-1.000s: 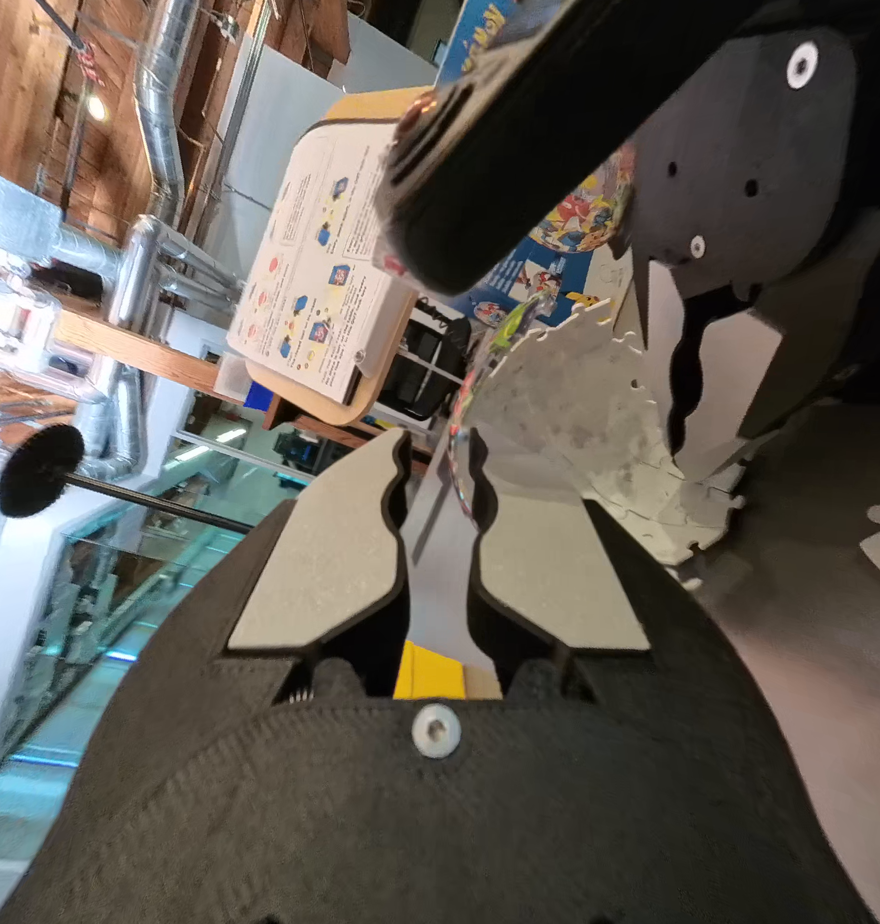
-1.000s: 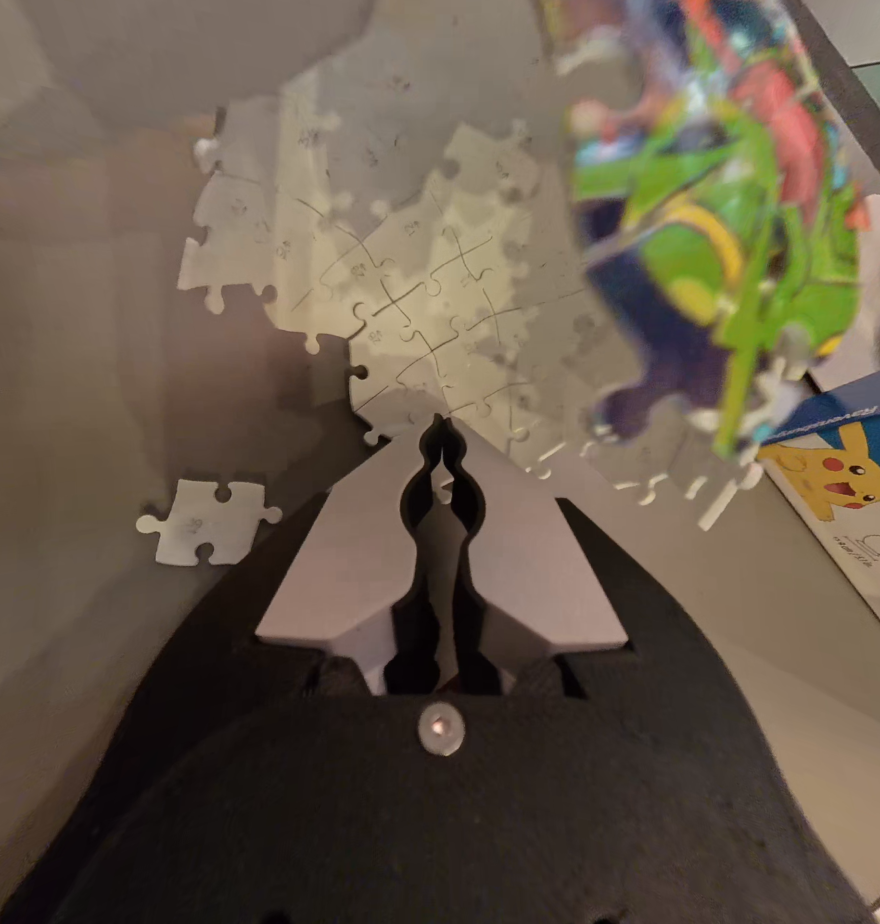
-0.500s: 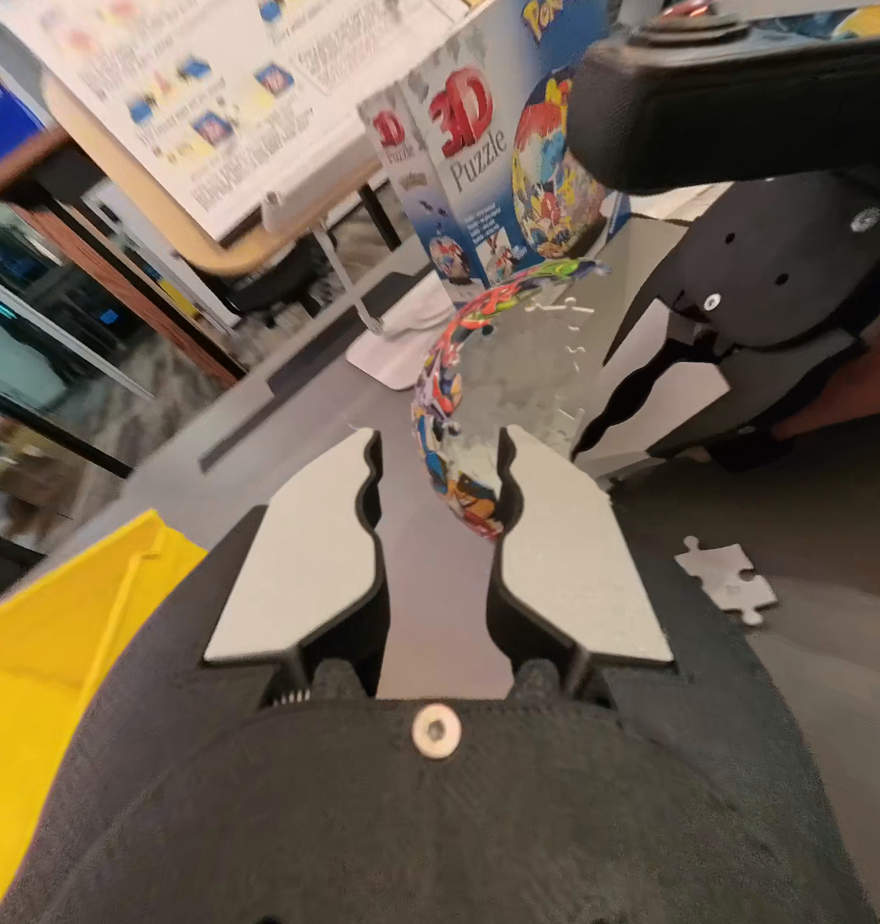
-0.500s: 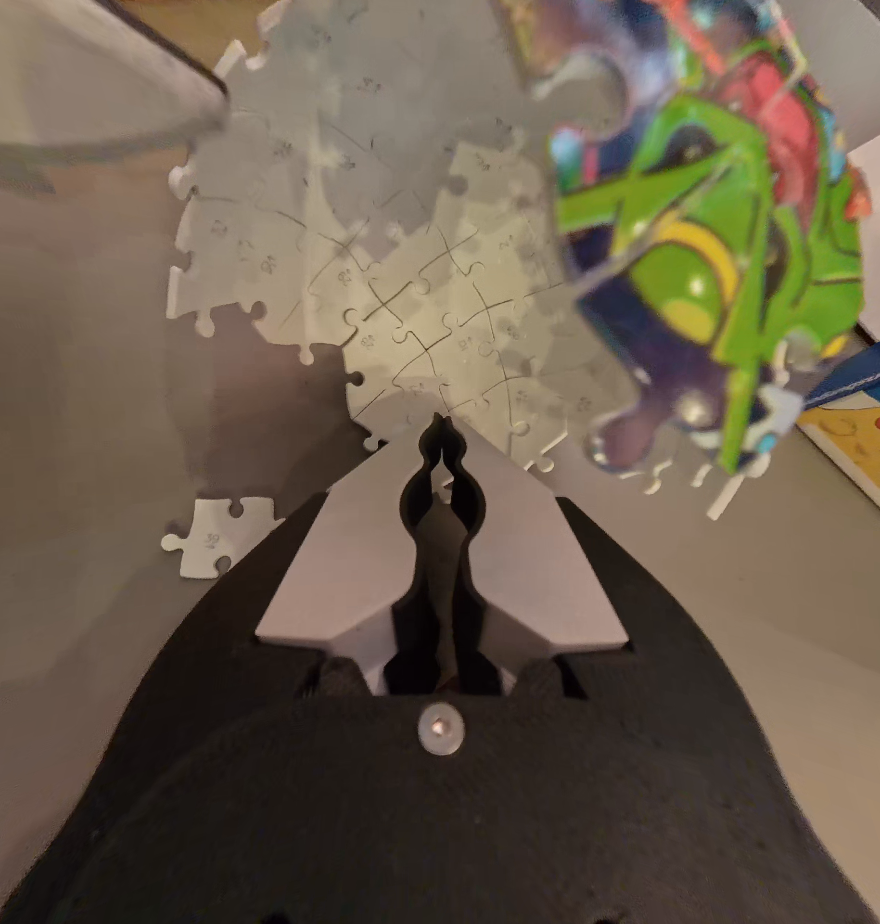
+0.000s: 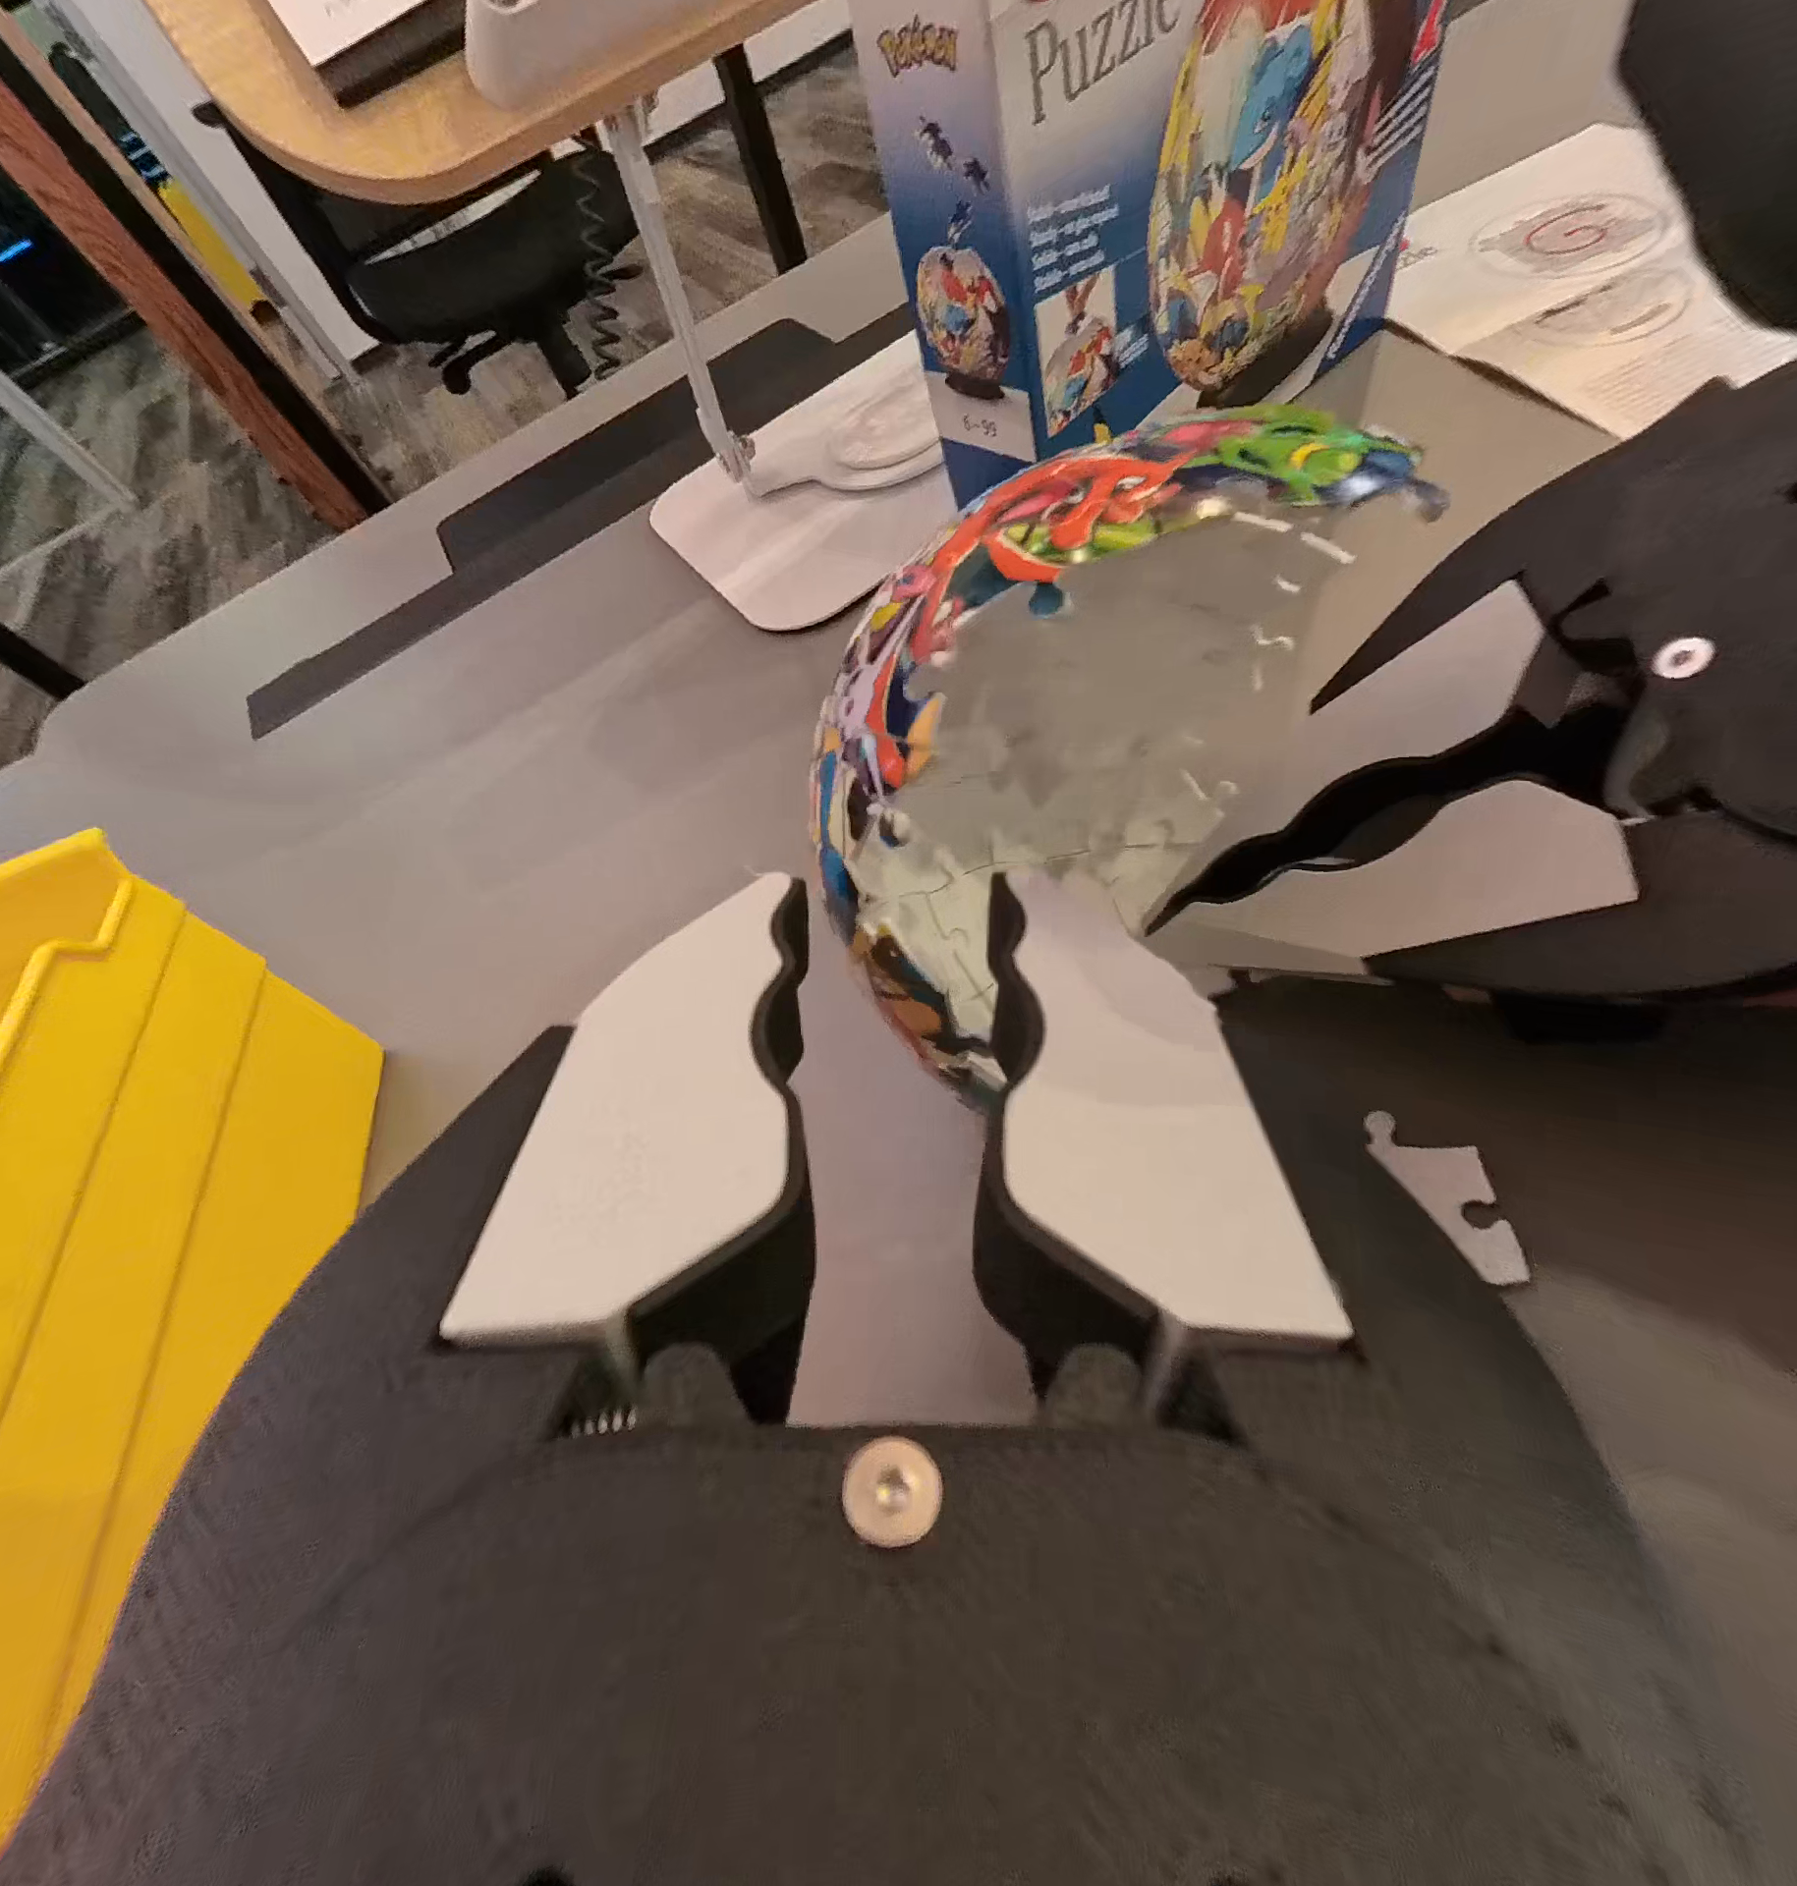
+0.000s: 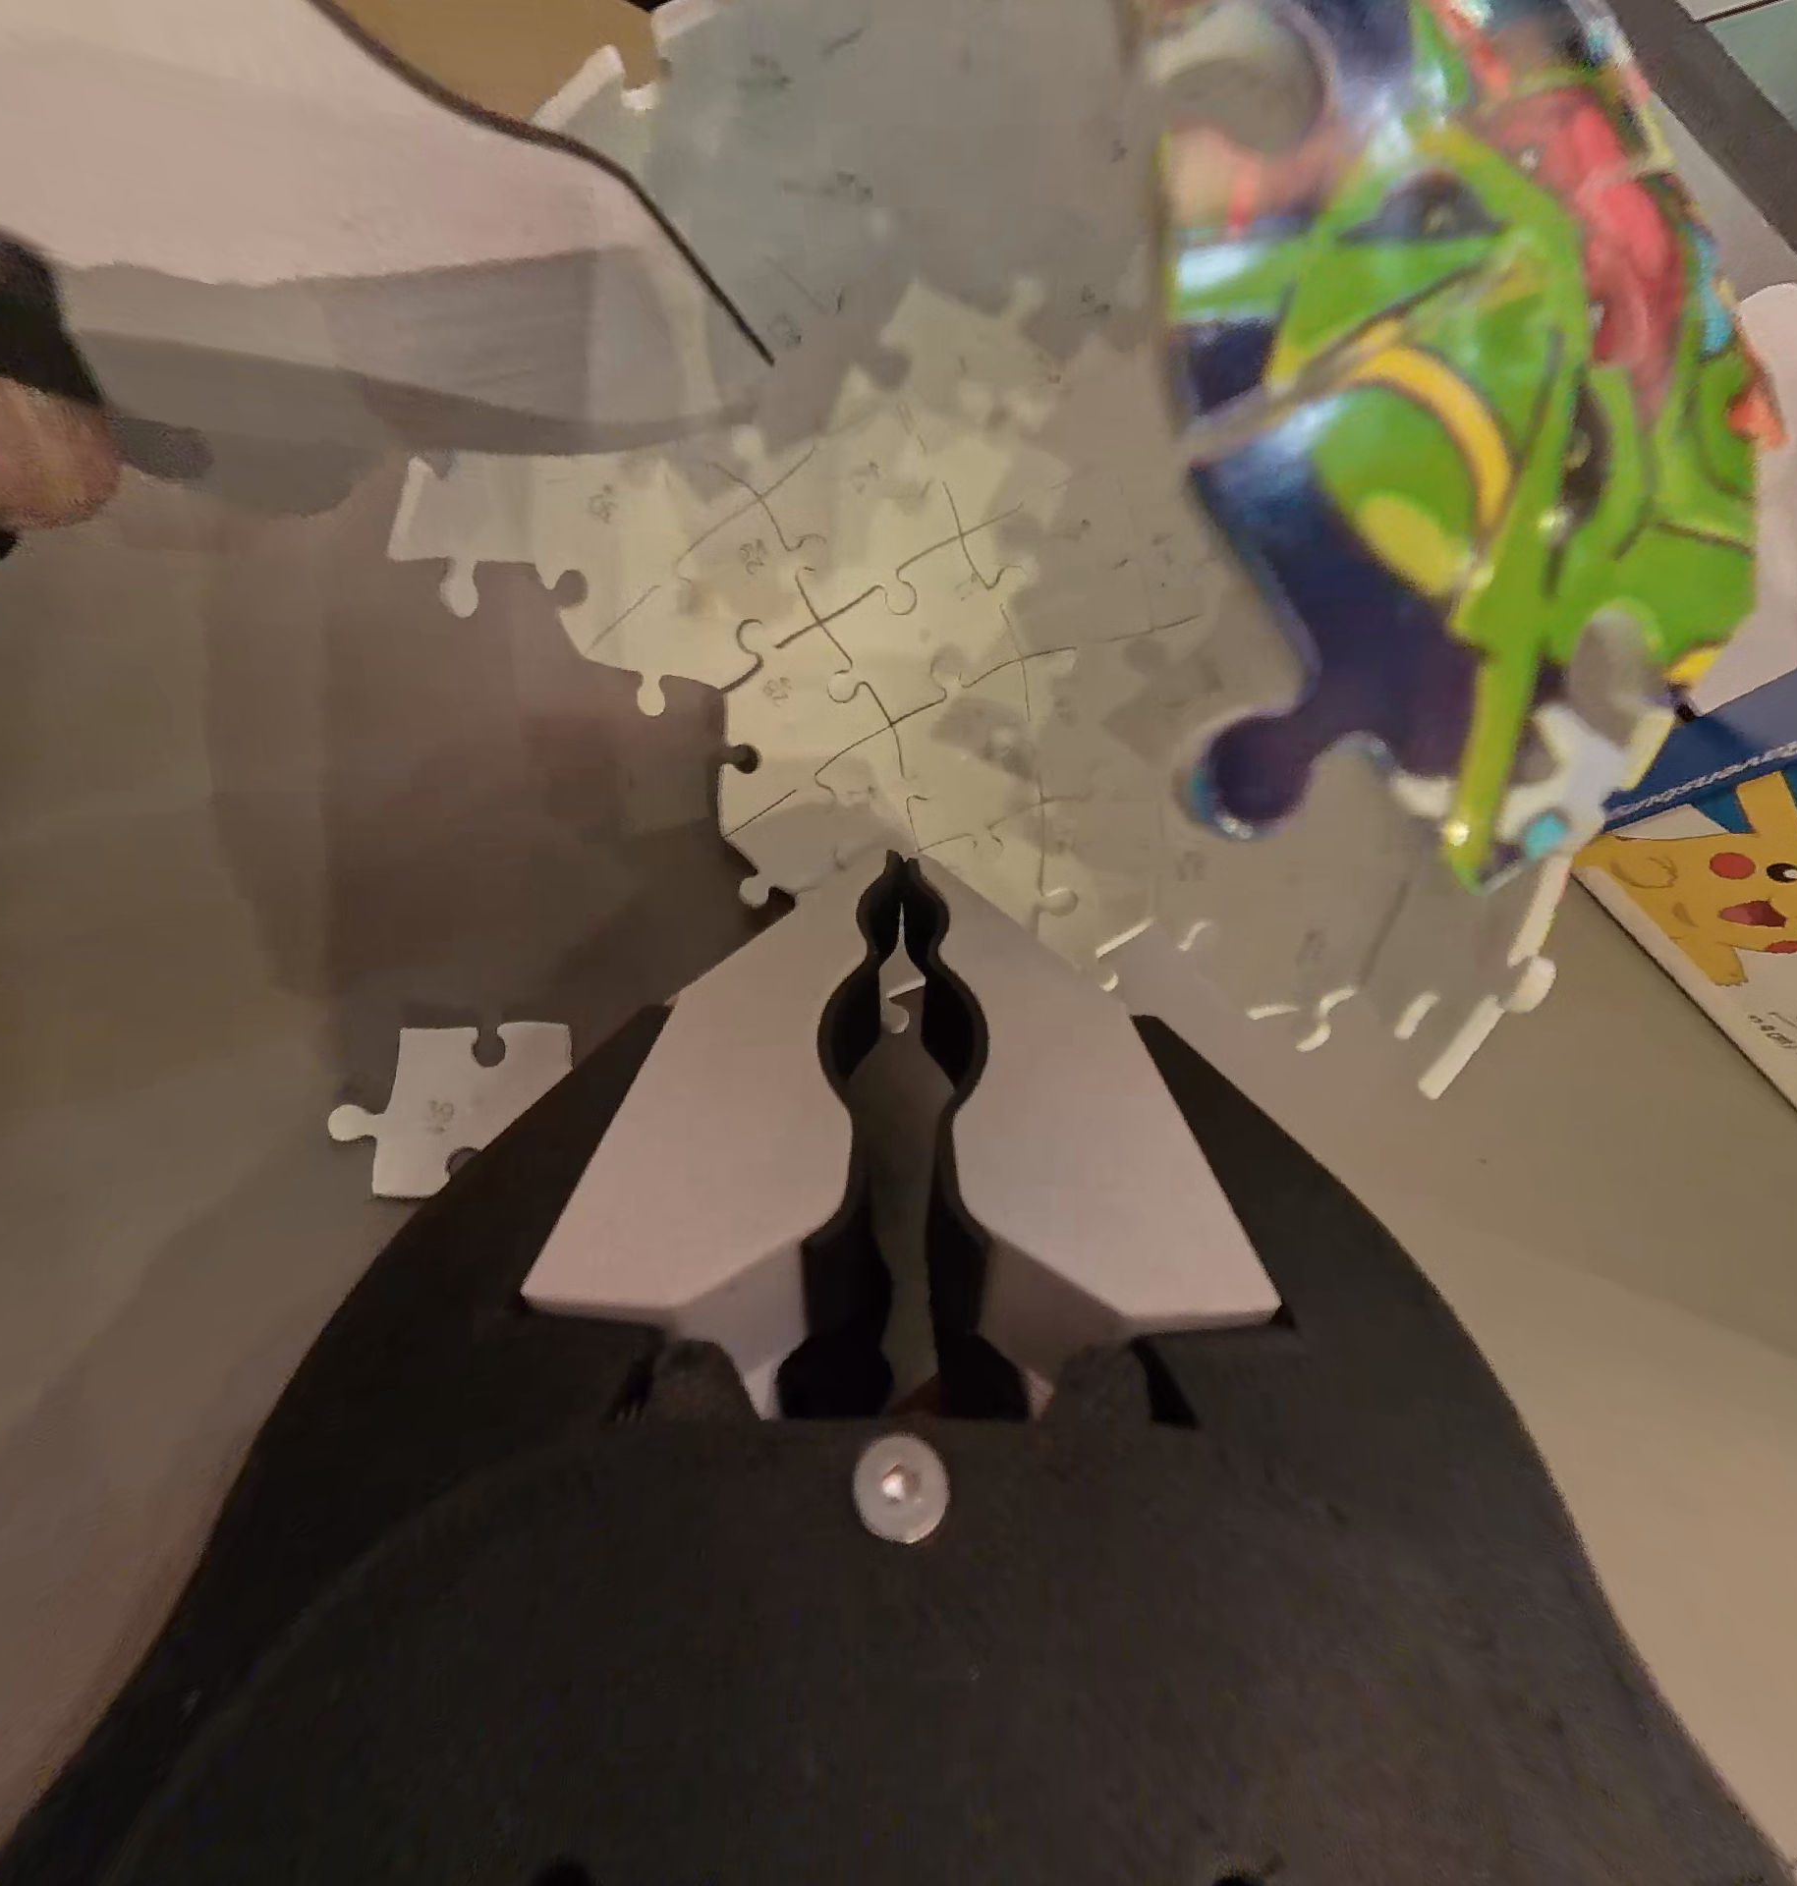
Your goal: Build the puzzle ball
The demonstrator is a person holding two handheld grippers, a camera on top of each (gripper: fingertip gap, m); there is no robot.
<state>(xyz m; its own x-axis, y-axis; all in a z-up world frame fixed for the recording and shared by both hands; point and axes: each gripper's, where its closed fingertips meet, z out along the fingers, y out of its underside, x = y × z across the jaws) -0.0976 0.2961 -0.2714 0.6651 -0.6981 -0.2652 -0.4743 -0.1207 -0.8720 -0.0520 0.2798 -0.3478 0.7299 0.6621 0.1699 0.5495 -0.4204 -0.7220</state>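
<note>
Half-built puzzle ball [image 5: 1067, 735], grey inside facing out, raised above grey worktop [image 5: 526, 816]. Right gripper [image 6: 902, 867]: jaws pinched shut on ball's lower rim. Left gripper [image 5: 899, 924]: jaws parted, narrow gap, ball's coloured edge between the tips; contact unclear. Loose piece [image 6: 445, 1107] flat on worktop just beside right gripper. Puzzle box [image 5: 1129, 204] upright behind ball. Yellow bin [image 5: 108, 1123] at left.
</note>
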